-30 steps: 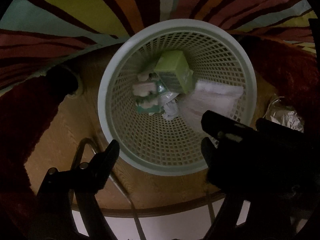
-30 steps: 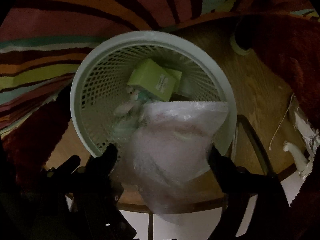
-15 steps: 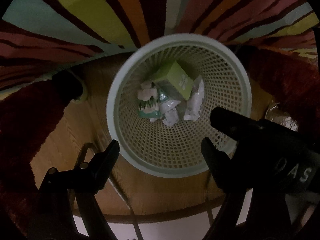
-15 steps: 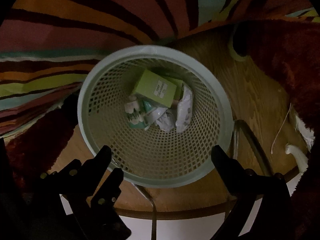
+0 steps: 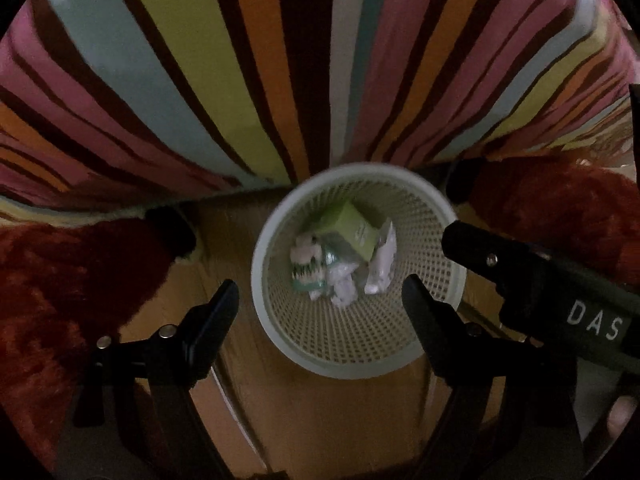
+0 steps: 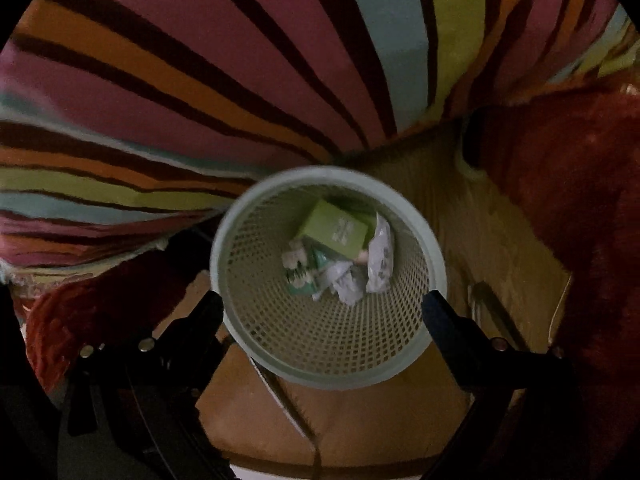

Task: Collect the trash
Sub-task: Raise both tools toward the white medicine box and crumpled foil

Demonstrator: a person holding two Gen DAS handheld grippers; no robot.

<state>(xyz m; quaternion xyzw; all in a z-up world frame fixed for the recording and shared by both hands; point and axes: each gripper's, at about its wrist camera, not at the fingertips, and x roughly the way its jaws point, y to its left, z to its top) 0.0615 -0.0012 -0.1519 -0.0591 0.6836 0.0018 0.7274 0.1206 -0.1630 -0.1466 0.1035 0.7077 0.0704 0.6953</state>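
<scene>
Hovering over pale green mesh plastic wastebasket [image 5: 280, 332]: left gripper [image 5: 320, 294] and right gripper [image 6: 322, 306], both spread wide, empty; green cardboard box [image 6: 334, 230] inside.

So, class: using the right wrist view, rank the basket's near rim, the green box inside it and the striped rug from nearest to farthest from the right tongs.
1. Basket's near rim, between the open right tongs.
2. Green box, deep inside the basket.
3. Striped rug, beyond the basket.

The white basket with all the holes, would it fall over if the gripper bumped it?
Probably easily. The basket is thin plastic mesh, so likely light. It holds only a green box and crumpled wrappers, which add little weight. It stands on smooth wood floor, so it might slide first.
</scene>
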